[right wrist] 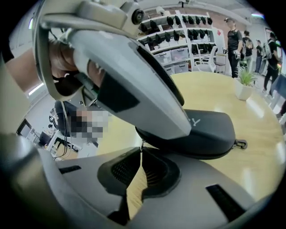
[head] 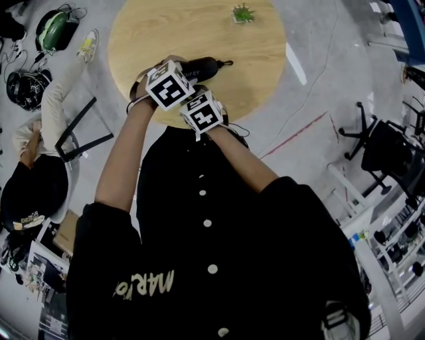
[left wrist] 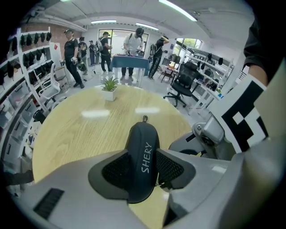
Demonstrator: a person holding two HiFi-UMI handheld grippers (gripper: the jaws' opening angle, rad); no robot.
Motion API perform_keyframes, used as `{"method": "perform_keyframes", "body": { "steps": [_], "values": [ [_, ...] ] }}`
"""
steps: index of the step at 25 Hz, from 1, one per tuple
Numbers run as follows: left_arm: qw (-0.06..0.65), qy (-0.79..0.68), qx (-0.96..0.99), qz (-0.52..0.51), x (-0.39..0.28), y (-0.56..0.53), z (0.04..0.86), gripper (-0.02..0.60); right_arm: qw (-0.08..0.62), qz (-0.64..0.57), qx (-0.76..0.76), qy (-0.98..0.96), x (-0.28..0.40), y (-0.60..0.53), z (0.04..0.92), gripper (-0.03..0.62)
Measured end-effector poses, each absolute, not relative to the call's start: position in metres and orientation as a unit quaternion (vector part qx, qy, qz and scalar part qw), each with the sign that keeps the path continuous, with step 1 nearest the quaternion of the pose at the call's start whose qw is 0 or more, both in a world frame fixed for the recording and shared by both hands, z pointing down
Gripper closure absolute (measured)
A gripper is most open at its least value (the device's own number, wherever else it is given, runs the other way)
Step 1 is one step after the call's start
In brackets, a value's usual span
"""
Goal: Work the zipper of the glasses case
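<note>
A black glasses case (left wrist: 142, 156) printed "SHERY" lies on the round wooden table (head: 153, 33). My left gripper (left wrist: 143, 169) is shut on it, with a ribbed pad pressed on each side of its near end. In the right gripper view the case (right wrist: 210, 134) sits just past my right gripper (right wrist: 142, 150). That gripper's tips are shut on a thin zipper pull (right wrist: 142, 141) at the case's near end, under the left gripper's finger (right wrist: 134, 85). In the head view both marker cubes (head: 167, 86) (head: 202, 111) sit close together at the table's near edge, beside the case (head: 206, 66).
A small potted plant (head: 243, 13) (left wrist: 109, 87) stands at the table's far side. A little loop (left wrist: 144, 119) sticks out of the case's far end. Several people (left wrist: 71, 49) stand beyond the table. Office chairs (left wrist: 183, 82) (head: 378, 146) and shelves (right wrist: 178, 49) surround it.
</note>
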State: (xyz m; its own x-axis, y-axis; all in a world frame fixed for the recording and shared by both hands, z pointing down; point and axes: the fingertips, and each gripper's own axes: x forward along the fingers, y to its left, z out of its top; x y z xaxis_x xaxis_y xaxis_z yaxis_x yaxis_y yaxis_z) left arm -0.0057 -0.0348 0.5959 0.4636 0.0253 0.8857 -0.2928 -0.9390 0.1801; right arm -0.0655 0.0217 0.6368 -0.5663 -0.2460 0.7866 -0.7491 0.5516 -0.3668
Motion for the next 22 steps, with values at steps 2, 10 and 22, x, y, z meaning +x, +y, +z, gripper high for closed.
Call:
{"method": "perform_keyframes", "body": {
  "steps": [2,10,22],
  "values": [
    [0.149,-0.092,0.845,0.506,-0.007,-0.033,0.595,0.389,0.352,0.356,0.3,-0.812,-0.064,0.025,0.632,0.552],
    [0.123,-0.184,0.852,0.475,-0.036,-0.026,0.58,0.388,0.428,0.23,0.233,-0.842,-0.013,0.04,0.623,0.471],
    [0.218,-0.345,0.819,0.403,-0.086,0.009,0.594,0.388,0.48,-0.004,0.146,-0.865,-0.011,-0.017,0.572,0.441]
  ]
}}
